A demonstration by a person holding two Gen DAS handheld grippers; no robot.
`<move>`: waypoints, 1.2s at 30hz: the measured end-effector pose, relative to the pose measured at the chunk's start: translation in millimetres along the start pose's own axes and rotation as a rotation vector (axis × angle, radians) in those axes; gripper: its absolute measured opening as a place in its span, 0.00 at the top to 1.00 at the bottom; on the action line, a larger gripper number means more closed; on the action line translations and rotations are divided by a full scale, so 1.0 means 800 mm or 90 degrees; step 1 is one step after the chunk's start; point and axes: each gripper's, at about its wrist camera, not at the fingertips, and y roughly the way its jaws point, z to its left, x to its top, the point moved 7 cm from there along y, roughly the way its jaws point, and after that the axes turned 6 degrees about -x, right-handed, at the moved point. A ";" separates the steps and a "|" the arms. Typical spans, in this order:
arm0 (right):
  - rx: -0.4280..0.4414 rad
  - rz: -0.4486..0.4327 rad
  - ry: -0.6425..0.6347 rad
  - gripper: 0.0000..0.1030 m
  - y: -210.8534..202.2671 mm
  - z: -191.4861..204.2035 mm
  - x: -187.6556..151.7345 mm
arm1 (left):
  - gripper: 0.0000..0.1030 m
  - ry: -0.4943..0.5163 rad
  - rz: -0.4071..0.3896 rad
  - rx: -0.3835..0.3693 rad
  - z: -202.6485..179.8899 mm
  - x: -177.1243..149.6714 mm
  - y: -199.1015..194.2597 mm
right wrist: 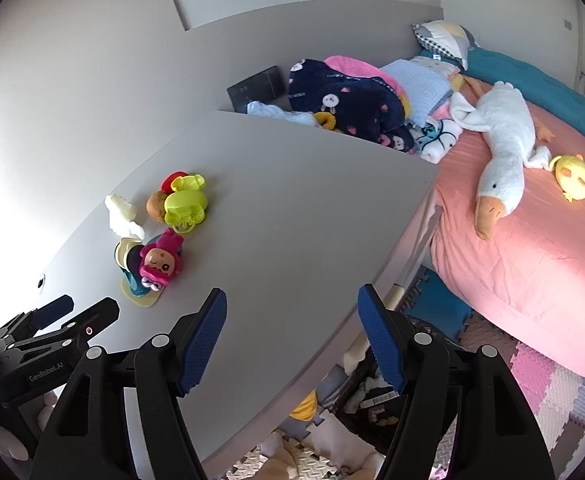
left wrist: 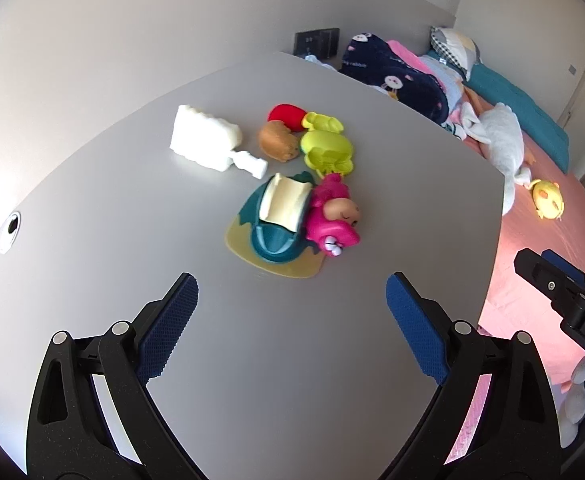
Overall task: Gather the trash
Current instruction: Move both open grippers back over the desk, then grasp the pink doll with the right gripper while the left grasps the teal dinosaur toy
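A cluster of items lies on the grey table (left wrist: pixel 132 208): a white foam block (left wrist: pixel 202 136), a brown round toy (left wrist: pixel 278 141), a red piece (left wrist: pixel 286 114), yellow-green plastic toys (left wrist: pixel 326 146), a teal and cream toy on a yellow base (left wrist: pixel 278 228) and a pink doll (left wrist: pixel 334 220). My left gripper (left wrist: pixel 292 312) is open and empty, above the table just short of the cluster. My right gripper (right wrist: pixel 292 328) is open and empty over the table's near right edge; the cluster, with the pink doll (right wrist: pixel 160 264), lies to its left.
A bed with a pink sheet (right wrist: pixel 532 260) stands right of the table, with a white goose plush (right wrist: pixel 500 148), a yellow plush (right wrist: pixel 572 176) and piled blankets (right wrist: pixel 344 100). A bin with trash (right wrist: pixel 368 396) sits on foam mats under the table edge.
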 end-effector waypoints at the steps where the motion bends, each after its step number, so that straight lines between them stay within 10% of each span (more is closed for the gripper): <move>1: 0.004 0.002 -0.005 0.33 0.002 0.006 0.000 | 0.11 -0.007 -0.003 0.005 0.008 -0.001 -0.002; 36: 0.063 0.080 -0.128 0.33 0.098 0.162 0.005 | 0.11 -0.136 0.017 0.073 0.164 -0.006 0.007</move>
